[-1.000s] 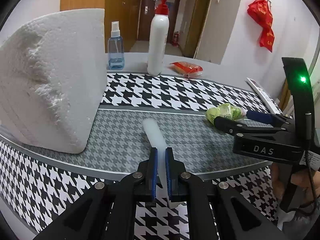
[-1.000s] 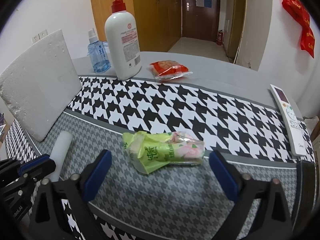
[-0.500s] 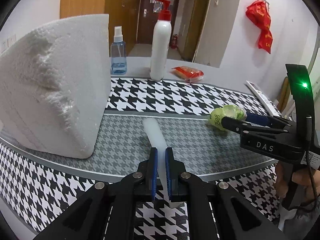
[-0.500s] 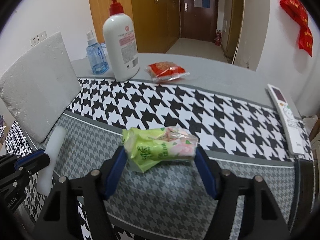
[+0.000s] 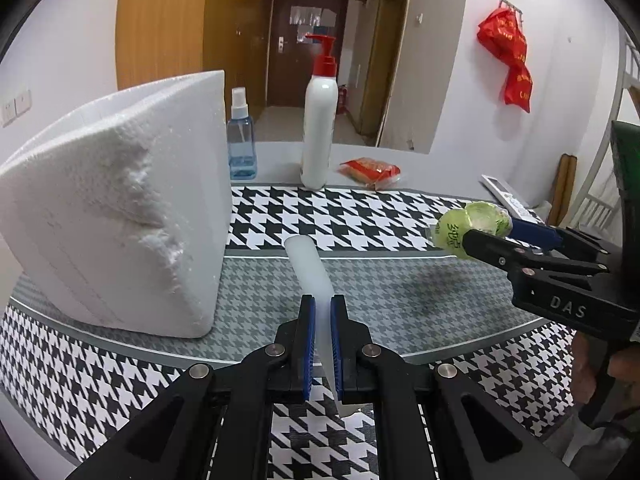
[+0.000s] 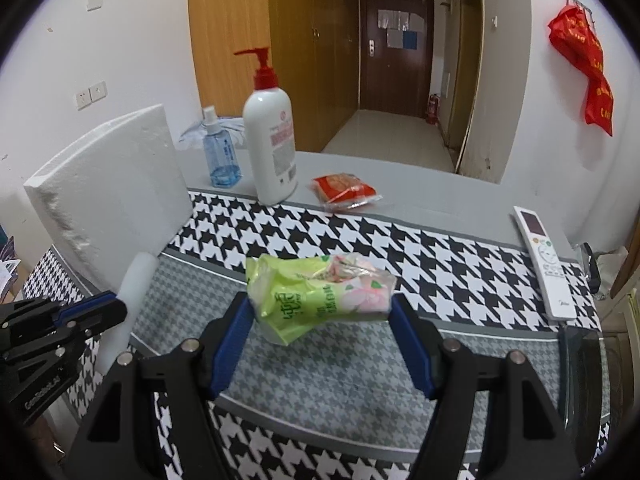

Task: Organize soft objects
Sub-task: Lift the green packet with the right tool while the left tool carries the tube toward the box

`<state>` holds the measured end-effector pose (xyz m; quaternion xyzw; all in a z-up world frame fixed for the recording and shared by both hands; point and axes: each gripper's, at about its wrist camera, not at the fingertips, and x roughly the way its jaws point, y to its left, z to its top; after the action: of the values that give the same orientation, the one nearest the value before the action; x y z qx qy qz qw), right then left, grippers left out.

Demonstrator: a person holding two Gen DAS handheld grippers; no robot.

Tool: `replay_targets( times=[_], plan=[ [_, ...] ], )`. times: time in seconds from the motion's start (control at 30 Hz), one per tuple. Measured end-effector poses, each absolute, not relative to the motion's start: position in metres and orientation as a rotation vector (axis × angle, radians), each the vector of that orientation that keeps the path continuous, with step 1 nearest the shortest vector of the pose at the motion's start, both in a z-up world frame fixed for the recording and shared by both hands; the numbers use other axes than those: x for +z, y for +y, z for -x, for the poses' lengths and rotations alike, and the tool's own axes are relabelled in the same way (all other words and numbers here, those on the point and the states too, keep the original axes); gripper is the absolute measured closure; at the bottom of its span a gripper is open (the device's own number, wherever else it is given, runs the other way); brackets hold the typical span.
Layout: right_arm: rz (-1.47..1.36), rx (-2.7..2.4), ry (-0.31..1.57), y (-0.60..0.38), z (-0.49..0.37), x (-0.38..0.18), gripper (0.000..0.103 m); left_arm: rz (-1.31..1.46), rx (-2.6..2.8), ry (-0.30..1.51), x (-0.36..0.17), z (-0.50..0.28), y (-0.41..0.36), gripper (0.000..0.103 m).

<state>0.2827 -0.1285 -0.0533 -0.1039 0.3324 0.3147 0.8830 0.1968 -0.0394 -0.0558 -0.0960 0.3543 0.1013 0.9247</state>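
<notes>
Pickup step: left gripper (image 5: 323, 340) fingers pinch the white foam stick (image 5: 310, 272), right gripper (image 6: 322, 340) fingers clamp the green tissue pack (image 6: 316, 294), both seemingly raised off the desk (image 6: 360, 368); next, carrying each to one tidy spot without crushing

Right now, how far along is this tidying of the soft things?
Early on. Nothing looks put away yet. In hand: the left claw is shut on the white foam stick, and the right claw is clamped on the green tissue pack, raised above the cloth. Left: the big foam block and placing both somewhere.
</notes>
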Motion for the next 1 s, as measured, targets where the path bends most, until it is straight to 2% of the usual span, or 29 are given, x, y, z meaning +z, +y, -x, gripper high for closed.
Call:
replay_targets(
  times=[1.0],
  plan=[
    [0.154,0.627,0.545,-0.139,-0.231,-0.02,0.029,0.12,0.179,0.595,-0.021,-0.172,-0.033,0.095]
  ],
)
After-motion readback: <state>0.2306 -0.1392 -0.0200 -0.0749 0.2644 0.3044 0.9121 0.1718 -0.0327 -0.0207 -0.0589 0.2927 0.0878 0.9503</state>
